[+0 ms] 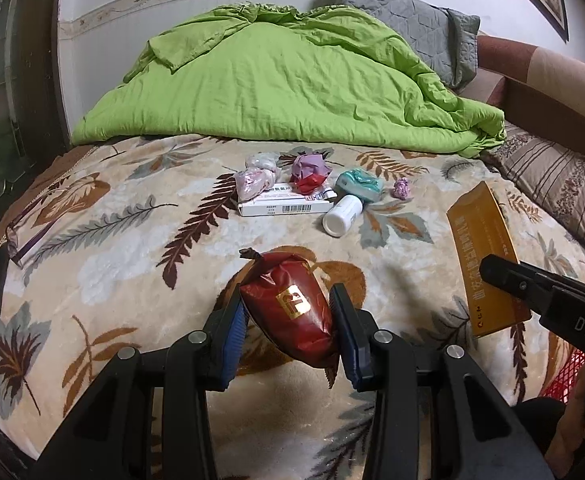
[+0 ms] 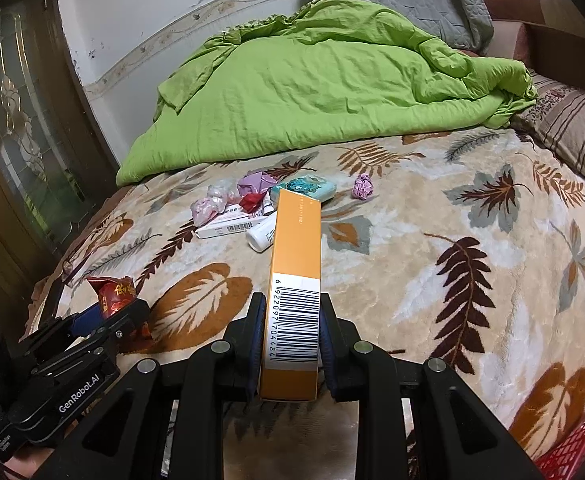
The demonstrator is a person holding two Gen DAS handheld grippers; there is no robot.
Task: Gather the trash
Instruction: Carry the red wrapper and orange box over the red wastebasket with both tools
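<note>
**Both grippers loaded; carry-off to the bin pending**

Left gripper (image 1: 292,332): clenched on a red foil snack packet (image 1: 292,312), blue pads pressing its two sides, packet lifted clear of the leaf-print blanket (image 1: 132,240). Gold emblem faces the camera; one crimped end points forward, the other hangs below the fingers.

Right gripper (image 2: 290,336): clenched on a long orange carton (image 2: 294,280), gripped at the barcode end, the far end jutting out over the bed. In the left wrist view the same carton shows at the right, held off the blanket.

Still lying on the bed, in a cluster near the green duvet (image 1: 292,88):
- white flat box (image 1: 284,205) with barcode label
- white bottle (image 1: 342,216) on its side, just beside the box
- teal packet (image 1: 359,184)
- crumpled purple-and-red wrapper (image 1: 308,172), resting on the box
- two clear-pink plastic wads (image 1: 254,180)
- small purple paper ball (image 1: 401,189), a little apart to the right

Step in hand, as judged: first pair of items picked, neither yet deposited. A red mesh basket (image 2: 572,440) shows at the lower right corner of both views and is the likely receptacle.

Next move calls for: swinging both grippers down and right over the basket, releasing each item inside its rim, then returning for the cluster. The long carton needs tilting so it drops in rather than bridging the rim.
</note>
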